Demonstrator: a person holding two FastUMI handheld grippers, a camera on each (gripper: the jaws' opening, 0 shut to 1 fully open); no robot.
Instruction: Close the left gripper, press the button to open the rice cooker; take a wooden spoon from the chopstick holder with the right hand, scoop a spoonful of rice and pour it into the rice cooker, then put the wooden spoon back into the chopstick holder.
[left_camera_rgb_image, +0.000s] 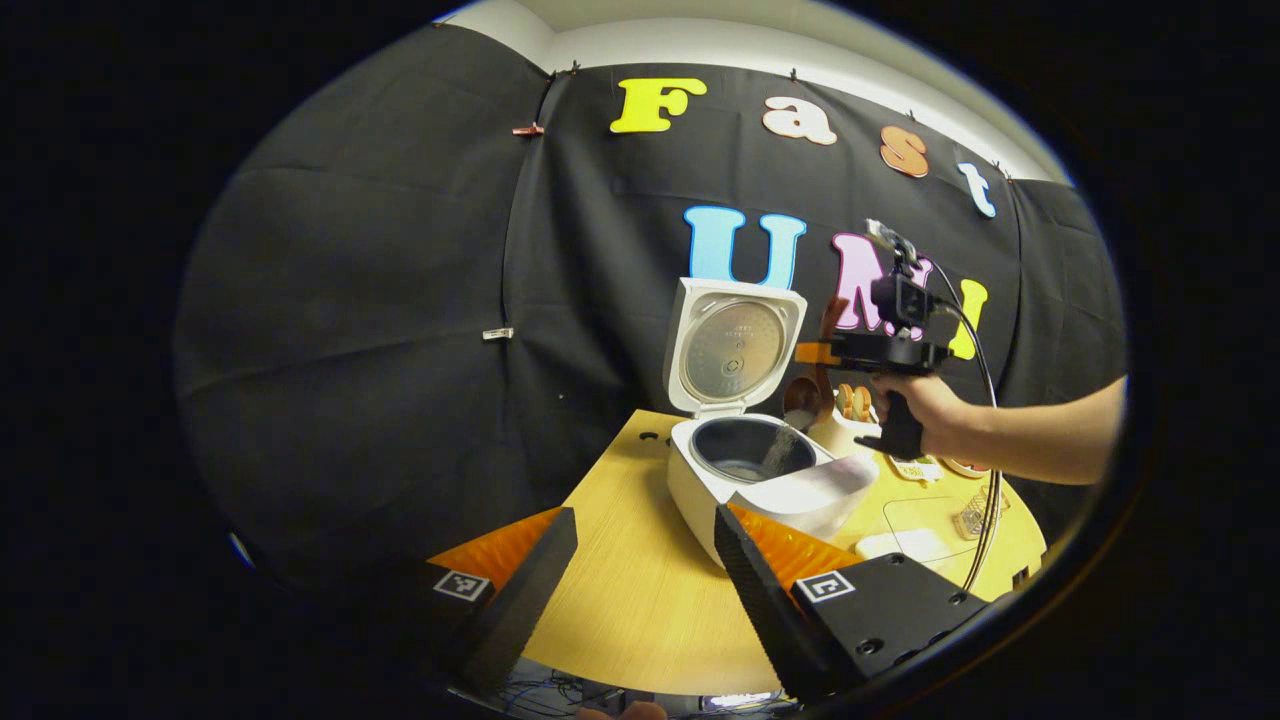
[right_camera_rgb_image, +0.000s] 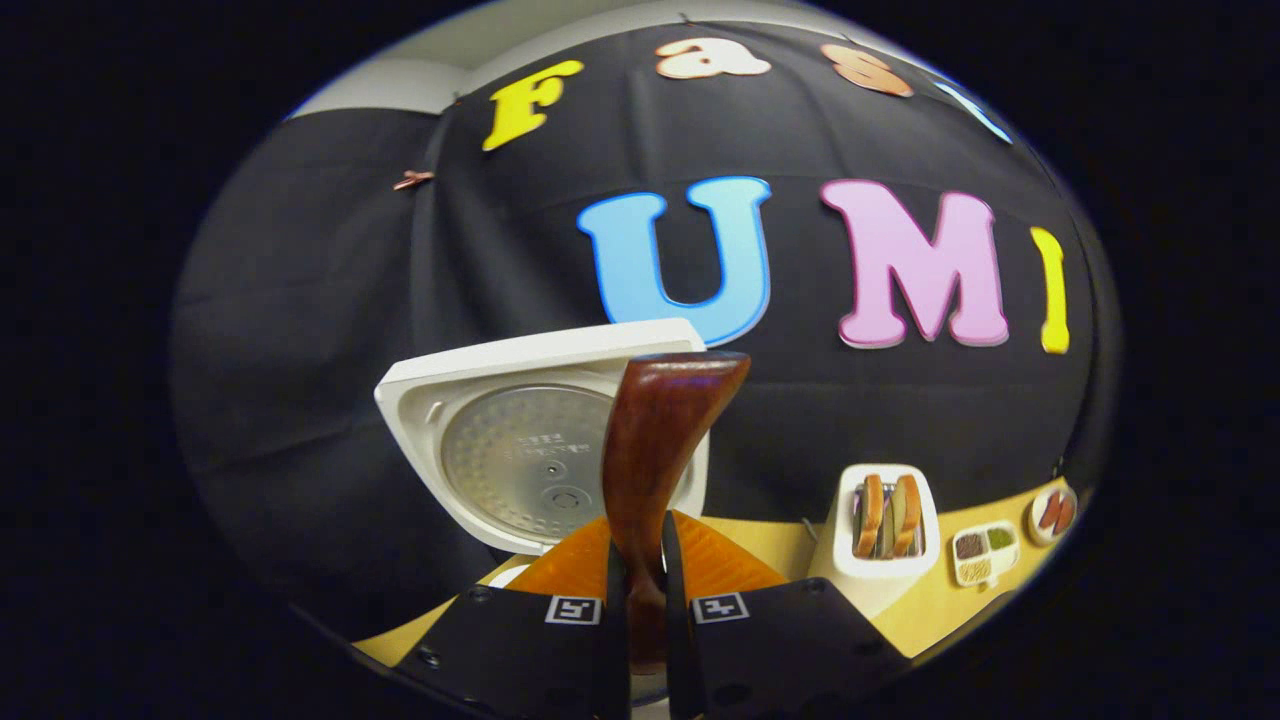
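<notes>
The rice cooker (left_camera_rgb_image: 770, 480) sits on the yellow wooden table (left_camera_rgb_image: 630, 590), toward its back edge. Its lid (left_camera_rgb_image: 735, 345) stands straight up, wide open, and the dark pot (left_camera_rgb_image: 752, 448) inside can be seen.

In the left gripper view, the left gripper (left_camera_rgb_image: 645, 570) hangs over the front edge of the table. Its two fingers are spread far apart and hold nothing.

A hand (left_camera_rgb_image: 925, 405) holds the right gripper (left_camera_rgb_image: 820, 352) up high, just behind the cooker. The wooden spoon (left_camera_rgb_image: 803, 395) hangs down from it, with the round end low over the back rim of the pot. White rice (left_camera_rgb_image: 778, 447) falls from the spoon into the pot.

In the right gripper view, the right gripper (right_camera_rgb_image: 645, 600) squeezes the spoon's handle (right_camera_rgb_image: 655, 450) tight between both fingers. The handle sticks up in front of the open lid (right_camera_rgb_image: 520, 440).

The white chopstick holder (right_camera_rgb_image: 885, 545) stands at the back of the table, to the side of the cooker. A few other wooden tools (right_camera_rgb_image: 887, 515) stand in it. A small tray with little food boxes (right_camera_rgb_image: 982, 555) sits near it, closer to the table's edge.
</notes>
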